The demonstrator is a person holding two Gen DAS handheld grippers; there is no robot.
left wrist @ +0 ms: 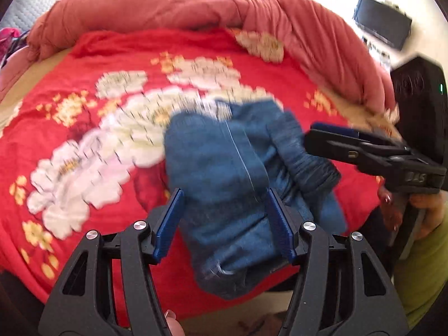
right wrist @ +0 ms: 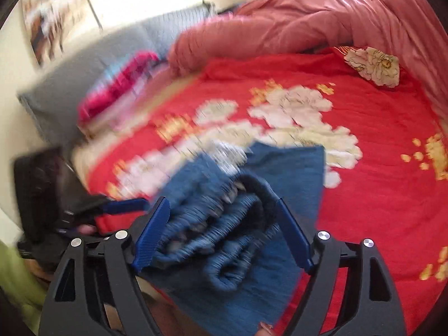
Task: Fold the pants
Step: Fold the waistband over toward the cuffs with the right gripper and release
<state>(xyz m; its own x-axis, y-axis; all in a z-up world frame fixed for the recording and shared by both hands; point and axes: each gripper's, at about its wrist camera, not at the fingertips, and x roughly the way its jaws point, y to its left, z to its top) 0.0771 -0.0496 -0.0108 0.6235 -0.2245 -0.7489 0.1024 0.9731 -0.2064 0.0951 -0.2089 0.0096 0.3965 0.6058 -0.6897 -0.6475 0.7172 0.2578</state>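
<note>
Blue pants (left wrist: 212, 154) lie bunched and partly folded on the red bed cover, near its front edge. My left gripper (left wrist: 224, 193) hangs over the folded leg part with its jaws apart. The cloth runs between and under the blue pads, which do not pinch it. My right gripper (right wrist: 222, 201) stands wide open over the gathered elastic waistband (right wrist: 224, 232), with the pants (right wrist: 294, 173) spread beneath it. Each gripper shows in the other's view: the right gripper (left wrist: 313, 134) at the pants' right side, the left gripper (right wrist: 123, 206) at their left. Both views are blurred.
A red floral bed cover (left wrist: 98, 128) fills the bed. A rolled pink-red quilt (left wrist: 168, 8) lines the far side and the right. A grey pillow (right wrist: 70, 84) and a magenta cloth (right wrist: 120, 84) lie at the far left. A person's green sleeve (left wrist: 420, 274) is at the near right.
</note>
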